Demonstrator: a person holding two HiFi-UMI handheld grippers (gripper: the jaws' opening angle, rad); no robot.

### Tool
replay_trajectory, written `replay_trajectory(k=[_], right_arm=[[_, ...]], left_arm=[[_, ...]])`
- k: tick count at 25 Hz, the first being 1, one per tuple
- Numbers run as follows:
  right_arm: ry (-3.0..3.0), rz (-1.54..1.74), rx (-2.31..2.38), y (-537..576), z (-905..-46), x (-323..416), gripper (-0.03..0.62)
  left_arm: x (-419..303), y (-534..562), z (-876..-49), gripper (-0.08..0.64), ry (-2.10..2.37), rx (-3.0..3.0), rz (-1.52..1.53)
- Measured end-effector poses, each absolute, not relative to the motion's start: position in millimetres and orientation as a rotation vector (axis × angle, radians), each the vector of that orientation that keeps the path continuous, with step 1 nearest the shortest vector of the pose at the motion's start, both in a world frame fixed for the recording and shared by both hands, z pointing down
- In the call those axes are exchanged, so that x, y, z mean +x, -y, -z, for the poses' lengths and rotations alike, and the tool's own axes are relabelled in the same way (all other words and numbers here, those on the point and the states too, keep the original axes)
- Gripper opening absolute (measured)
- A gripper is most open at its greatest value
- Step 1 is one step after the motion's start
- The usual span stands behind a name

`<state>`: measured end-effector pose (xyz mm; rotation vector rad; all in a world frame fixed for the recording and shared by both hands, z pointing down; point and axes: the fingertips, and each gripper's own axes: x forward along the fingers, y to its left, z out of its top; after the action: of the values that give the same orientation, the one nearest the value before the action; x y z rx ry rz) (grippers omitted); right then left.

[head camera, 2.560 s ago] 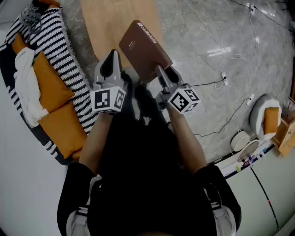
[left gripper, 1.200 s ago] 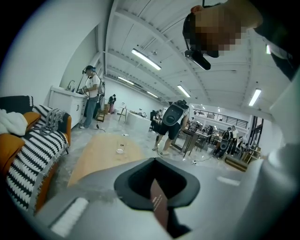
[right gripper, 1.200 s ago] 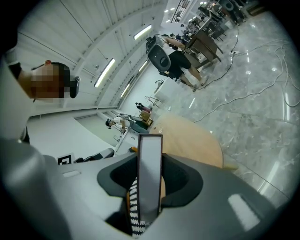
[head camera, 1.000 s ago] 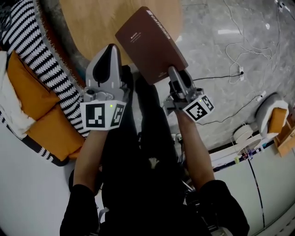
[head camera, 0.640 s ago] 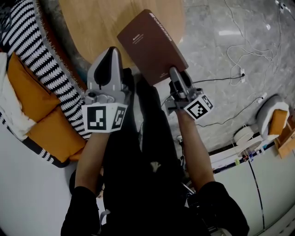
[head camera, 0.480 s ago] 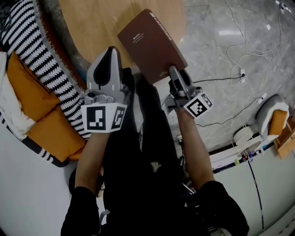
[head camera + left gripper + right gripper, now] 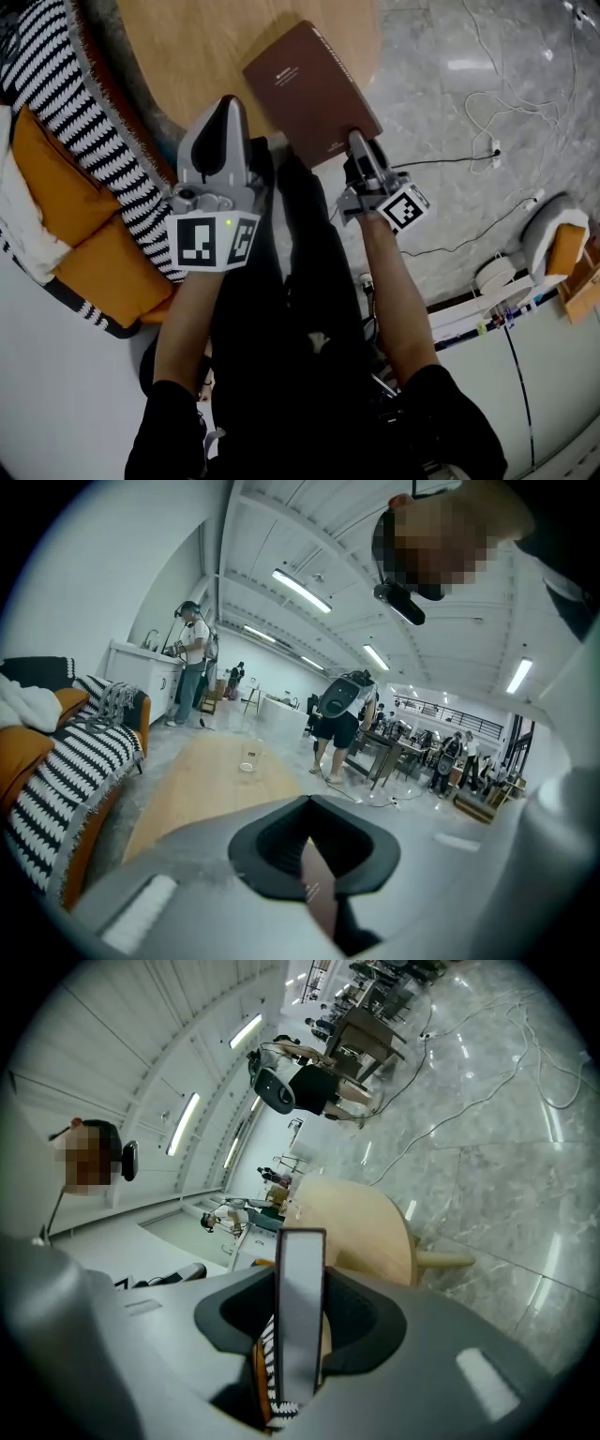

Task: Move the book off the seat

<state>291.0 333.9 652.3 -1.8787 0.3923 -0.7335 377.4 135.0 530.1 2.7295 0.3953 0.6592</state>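
Note:
A brown hardcover book [image 7: 312, 94] hangs tilted over the near edge of the light wooden table [image 7: 206, 47]. My right gripper [image 7: 357, 142] is shut on the book's near corner. In the right gripper view the book's [image 7: 300, 1316] edge stands upright between the black pads of the right gripper [image 7: 300, 1283]. To the book's left, my left gripper [image 7: 225, 108] is shut with nothing in it. In the left gripper view the left gripper's [image 7: 307, 832] pads meet at the tip, and a sliver of the book shows below.
A sofa with a black-and-white striped blanket [image 7: 84, 112] and orange cushions [image 7: 103, 272] lies at the left. Cables [image 7: 487, 103] trail over the marble floor at the right. A small glass [image 7: 247, 761] stands on the table. People [image 7: 339, 719] stand beyond it.
The right gripper has sunk a little with the book and rolled slightly. The left gripper has stayed where it was.

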Motion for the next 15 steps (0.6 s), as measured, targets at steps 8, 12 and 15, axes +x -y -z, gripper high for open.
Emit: replay_trajectory(k=[8, 12, 15], right_arm=[[-0.374, 0.715, -1.805, -338.6, -673.4, 279.2, 0.156], [-0.381, 0.705, -1.785, -335.5, -678.3, 277.2, 0.156], [-0.374, 0.697, -1.76, -337.4, -684.7, 277.8, 0.156]], left_arm=[[377.6, -136.6, -536.7, 0.006, -0.402, 2.725, -0.667], [377.3, -133.7, -541.5, 0.006, -0.402, 2.723, -0.675], [377.7, -135.7, -545.1, 0.006, -0.404, 2.722, -0.676]])
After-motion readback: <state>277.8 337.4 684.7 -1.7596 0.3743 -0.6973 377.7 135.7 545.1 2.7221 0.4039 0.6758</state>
